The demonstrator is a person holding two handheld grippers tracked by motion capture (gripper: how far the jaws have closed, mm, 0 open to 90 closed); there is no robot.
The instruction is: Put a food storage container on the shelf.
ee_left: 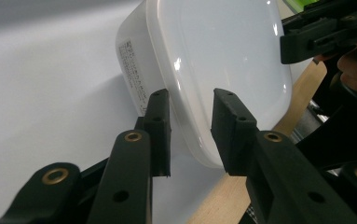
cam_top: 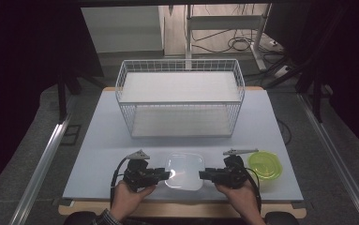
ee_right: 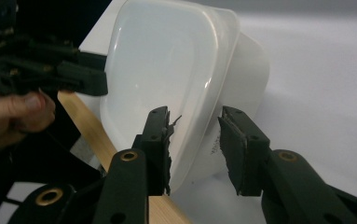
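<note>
A white square lidded container [cam_top: 184, 169] sits near the table's front edge, between my two grippers. My left gripper [cam_top: 168, 174] reaches its left side, held by a hand. In the left gripper view the jaws [ee_left: 191, 100] stand open and straddle the rim of the container [ee_left: 213, 56], one jaw over the lid and one beside the wall. My right gripper [cam_top: 201, 175] meets the right side. In the right gripper view its jaws [ee_right: 195, 116] also stand open around the rim of the container [ee_right: 167, 70], with a gap on the wall side.
A green round lidded container [cam_top: 265, 165] stands just right of the right gripper. A white wire basket [cam_top: 179, 96] with a shelf occupies the back middle of the pale table [cam_top: 102, 140]. The table's wooden front edge [cam_top: 182, 207] lies right behind the white container.
</note>
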